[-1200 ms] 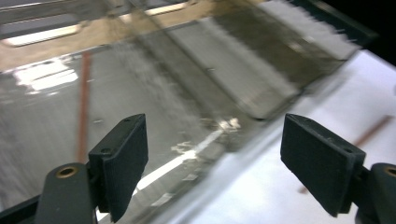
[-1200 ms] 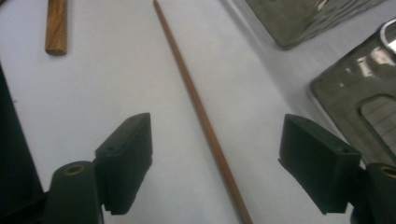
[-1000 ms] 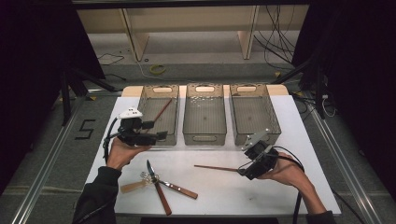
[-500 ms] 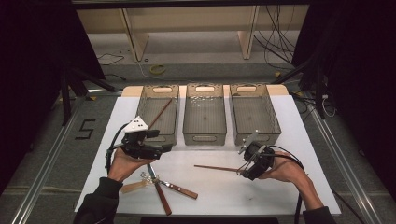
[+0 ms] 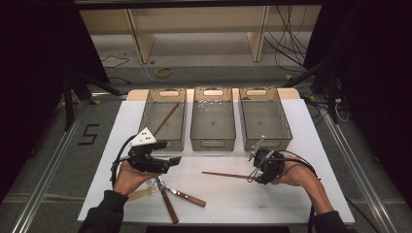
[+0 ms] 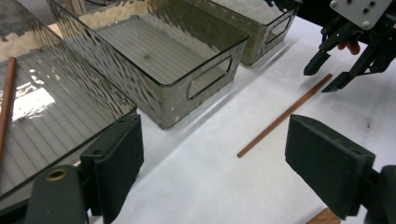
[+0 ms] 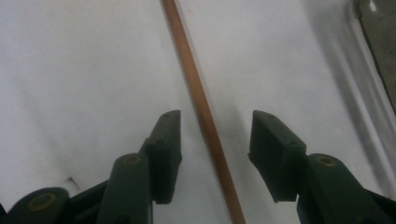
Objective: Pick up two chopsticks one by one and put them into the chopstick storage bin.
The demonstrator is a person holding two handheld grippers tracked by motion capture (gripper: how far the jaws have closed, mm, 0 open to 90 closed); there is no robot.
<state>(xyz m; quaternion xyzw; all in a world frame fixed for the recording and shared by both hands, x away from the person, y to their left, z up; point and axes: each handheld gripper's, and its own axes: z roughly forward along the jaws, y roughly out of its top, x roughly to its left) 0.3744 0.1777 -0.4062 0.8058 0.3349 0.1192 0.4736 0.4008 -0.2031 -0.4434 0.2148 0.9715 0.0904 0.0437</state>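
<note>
Nearest to us, a few wooden-handled utensils (image 5: 170, 196) lie crossed on the white tabletop (image 5: 233, 204), just below our left tool (image 5: 165, 162). That tool hangs wide open above the tabletop with nothing between its jaws. To the right, our right tool (image 5: 253, 171) sits low over the near end of a thin brown stick (image 5: 226, 174), which lies flat on the tabletop. Its jaws have just been closing and now stand about half open, one on each side of the stick (image 7: 205, 121), the pads not yet pressing on it. Farther back stand three clear bins in a row; the left bin (image 5: 163, 141) holds another stick (image 5: 166, 119), while the middle bin (image 5: 213, 138) and right bin (image 5: 266, 138) hold nothing.
</note>
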